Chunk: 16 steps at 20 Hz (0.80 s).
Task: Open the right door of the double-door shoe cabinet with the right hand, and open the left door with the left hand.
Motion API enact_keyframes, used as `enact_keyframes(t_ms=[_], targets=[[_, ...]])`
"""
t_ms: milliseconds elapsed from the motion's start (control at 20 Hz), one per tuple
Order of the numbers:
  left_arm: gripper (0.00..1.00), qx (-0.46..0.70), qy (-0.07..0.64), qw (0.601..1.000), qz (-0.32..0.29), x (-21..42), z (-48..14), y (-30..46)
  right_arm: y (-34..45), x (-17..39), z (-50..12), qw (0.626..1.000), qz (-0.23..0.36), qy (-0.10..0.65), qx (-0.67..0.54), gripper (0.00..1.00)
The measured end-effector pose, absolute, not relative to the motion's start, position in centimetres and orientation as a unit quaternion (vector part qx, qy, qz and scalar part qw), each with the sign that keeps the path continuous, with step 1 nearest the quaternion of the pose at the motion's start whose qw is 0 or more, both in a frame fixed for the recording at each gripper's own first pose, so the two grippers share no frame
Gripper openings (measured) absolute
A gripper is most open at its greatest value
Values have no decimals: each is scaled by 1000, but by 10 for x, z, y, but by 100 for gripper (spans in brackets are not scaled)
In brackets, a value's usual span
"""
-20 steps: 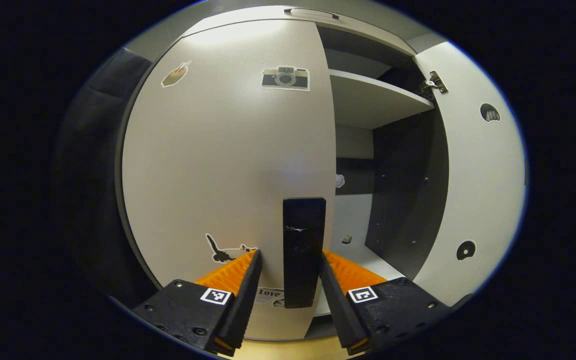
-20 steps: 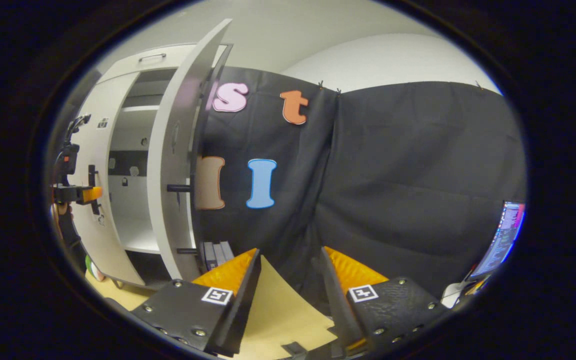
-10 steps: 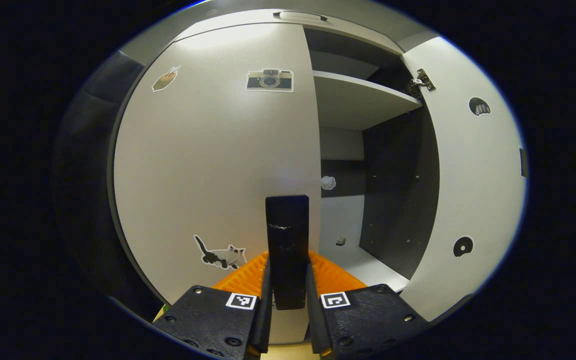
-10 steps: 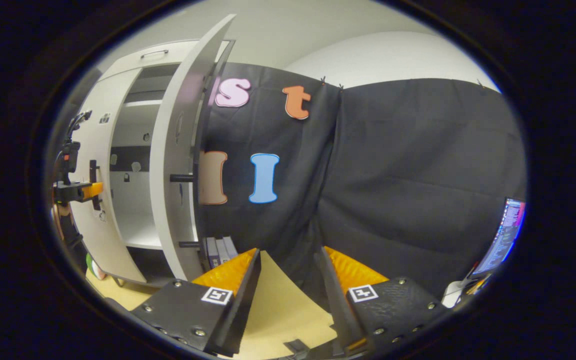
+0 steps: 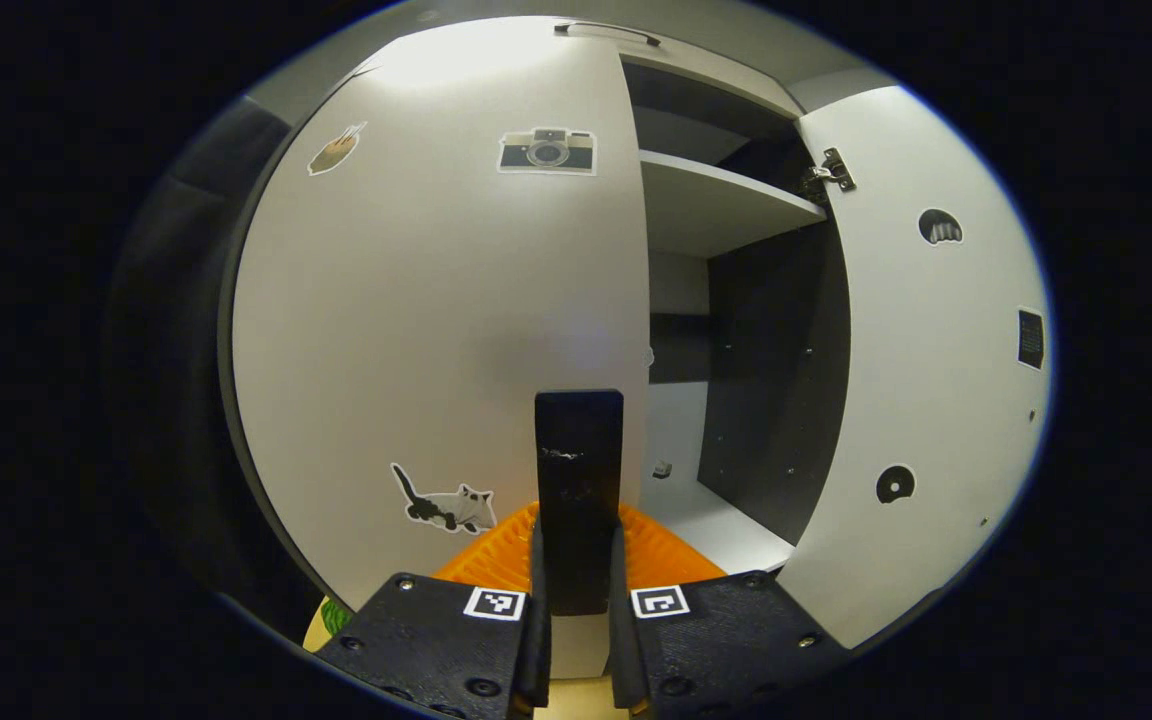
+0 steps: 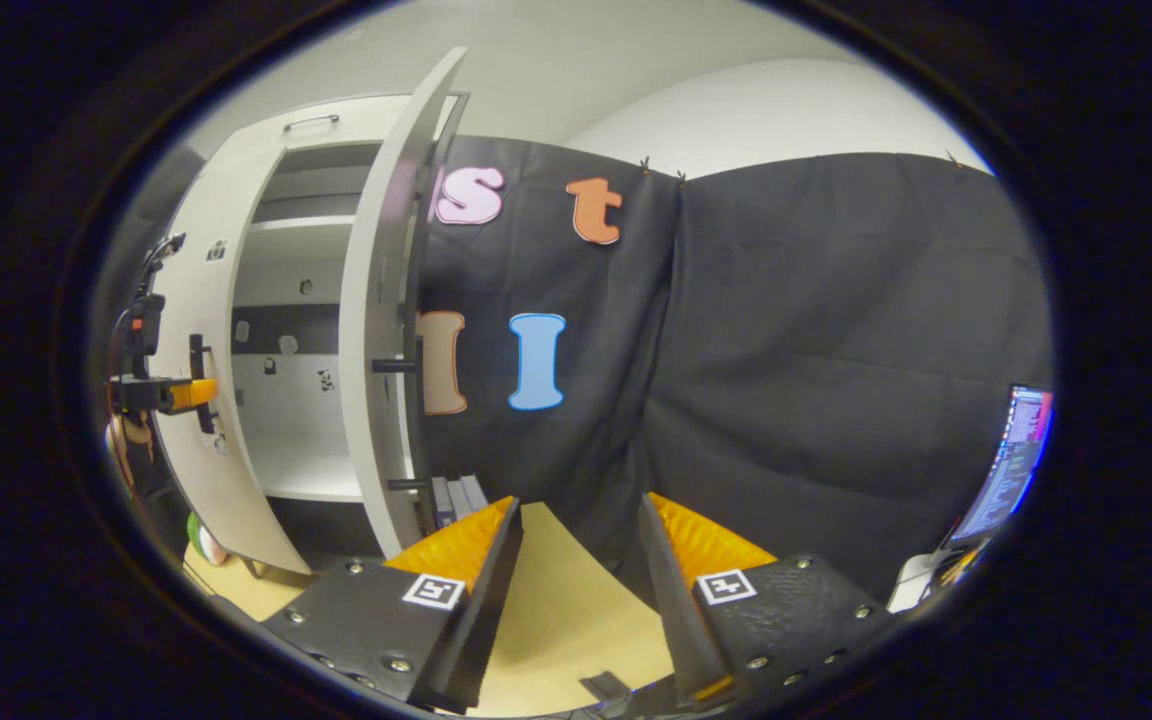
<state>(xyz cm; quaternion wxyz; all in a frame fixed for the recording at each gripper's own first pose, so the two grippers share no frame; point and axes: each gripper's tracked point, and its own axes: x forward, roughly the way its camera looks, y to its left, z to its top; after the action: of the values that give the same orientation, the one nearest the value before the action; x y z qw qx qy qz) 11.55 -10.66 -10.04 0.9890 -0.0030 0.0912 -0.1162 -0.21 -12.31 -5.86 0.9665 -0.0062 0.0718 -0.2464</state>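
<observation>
The white left door of the shoe cabinet carries stickers and a black upright handle. My left gripper is shut on that handle, both fingers pressing its sides. The right door stands swung wide open, baring a shelf and the dark inside. In the right gripper view my right gripper is open and holds nothing, well off to the right of the cabinet. From there the open right door shows edge-on, with the left gripper small on the left door.
Black booth cloth hangs right of the cabinet. Several books stand at the foot of the open right door. A lit screen is at far right. Pale floor lies below my right gripper.
My left gripper went from open around the black handle to shut on it. The left door looks to have swung out slightly. My right gripper only drifted a little.
</observation>
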Motion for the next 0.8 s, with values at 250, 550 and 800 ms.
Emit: enact_keyframes(t_ms=[250,550,800], targets=[[21,-6,90,988,-124,92,-97,-101,-114,-6,-60,968,-239,70,21,67],[21,-7,88,988,-128,68,-95,-88,-99,-5,-61,972,-220,64,54,67],[21,-7,90,988,-128,48,-92,-76,-90,-4,-63,975,-205,69,55,67]])
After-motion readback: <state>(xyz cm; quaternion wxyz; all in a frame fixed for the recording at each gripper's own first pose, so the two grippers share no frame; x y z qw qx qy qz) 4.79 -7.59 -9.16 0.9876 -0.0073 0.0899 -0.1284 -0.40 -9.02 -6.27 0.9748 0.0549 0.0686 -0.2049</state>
